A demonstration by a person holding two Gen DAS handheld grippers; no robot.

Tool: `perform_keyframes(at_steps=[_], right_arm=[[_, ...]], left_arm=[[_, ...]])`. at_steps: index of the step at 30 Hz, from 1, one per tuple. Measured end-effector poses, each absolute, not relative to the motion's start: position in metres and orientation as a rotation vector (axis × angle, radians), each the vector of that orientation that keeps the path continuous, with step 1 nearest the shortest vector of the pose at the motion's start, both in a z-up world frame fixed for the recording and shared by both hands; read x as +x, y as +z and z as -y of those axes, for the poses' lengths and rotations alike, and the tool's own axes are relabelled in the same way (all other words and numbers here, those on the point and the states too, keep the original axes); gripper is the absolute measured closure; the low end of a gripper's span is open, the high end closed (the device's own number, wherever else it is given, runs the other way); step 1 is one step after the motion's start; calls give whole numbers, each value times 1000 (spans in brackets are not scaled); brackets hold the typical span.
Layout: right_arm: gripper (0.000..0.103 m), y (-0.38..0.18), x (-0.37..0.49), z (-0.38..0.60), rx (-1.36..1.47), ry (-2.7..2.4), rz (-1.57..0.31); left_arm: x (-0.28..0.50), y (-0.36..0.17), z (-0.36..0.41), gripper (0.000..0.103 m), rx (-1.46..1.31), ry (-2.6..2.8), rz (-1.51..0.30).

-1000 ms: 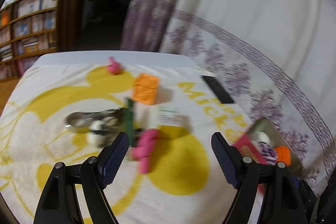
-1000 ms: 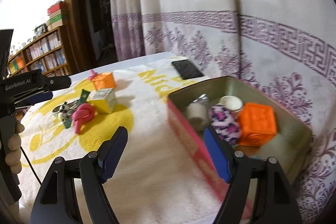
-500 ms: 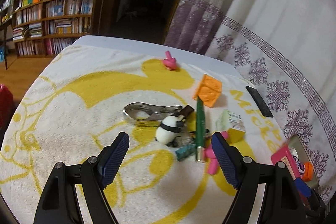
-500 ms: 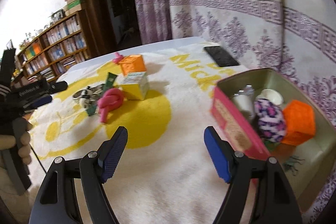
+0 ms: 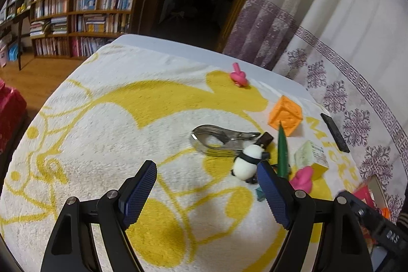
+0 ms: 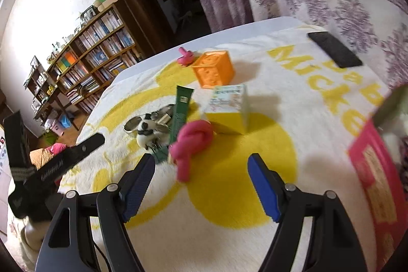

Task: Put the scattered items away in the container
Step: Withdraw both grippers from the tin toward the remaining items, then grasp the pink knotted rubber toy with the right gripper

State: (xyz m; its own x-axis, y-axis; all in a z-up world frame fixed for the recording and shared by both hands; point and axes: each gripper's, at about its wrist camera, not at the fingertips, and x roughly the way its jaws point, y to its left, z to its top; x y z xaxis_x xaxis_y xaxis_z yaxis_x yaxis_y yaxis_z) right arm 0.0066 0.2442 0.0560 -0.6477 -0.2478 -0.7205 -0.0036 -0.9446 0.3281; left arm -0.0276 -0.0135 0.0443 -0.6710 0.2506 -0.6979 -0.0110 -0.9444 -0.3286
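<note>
Yellow letters on the white towel (image 6: 255,233) covering the bench read "Mick" before blur takes the rest; the print on the small white-and-yellow carton (image 6: 228,108) is too fine to read.

The scattered items lie clustered mid-towel — a knotted pink toy (image 6: 191,144), a green sachet (image 6: 179,116), a panda figure (image 5: 247,165) touching a metal clip (image 5: 219,142), an orange cube (image 6: 214,68) and a pink spinning top (image 6: 185,58) beyond. A black phone (image 6: 334,49) lies apart near the curtain. The container (image 6: 374,175), pink-sided, sits at the right edge, blurred.

The left gripper (image 5: 206,191) tilts down over bare towel just short of the panda, jaws spread, nothing between them. The right gripper (image 6: 200,185) is likewise spread and empty, angled down just short of the pink toy.
</note>
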Motion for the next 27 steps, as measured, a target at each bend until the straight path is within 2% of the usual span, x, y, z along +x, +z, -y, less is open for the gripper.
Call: perform_keyframes(at_steps=[10,11,12,13,15,21,27], right_arm=[[25,20,-45,-226,1394,-2609,491],[31,17,-48,-226,1408,-2609,490],[42,14,-49,-227,1421,-2607,490],[44,10,-49,-229,1429,-2594,507],[62,10,-45,-236,1419,-2609,530],[62,11,-23,-256,1376,-2679,524],[62,18,-10,-257,1293,-2811,390]], left_arm=[[-29,33,5,21,-1240,2669,422],[-30,33,5,21,-1243,2666,418],[-30,32,4,21,-1245,2662,413],[-30,32,4,21,-1245,2659,408],[-30,31,0,21,-1240,2653,391],[-30,26,-10,21,-1247,2623,351],[-27,26,-24,21,-1210,2574,322]])
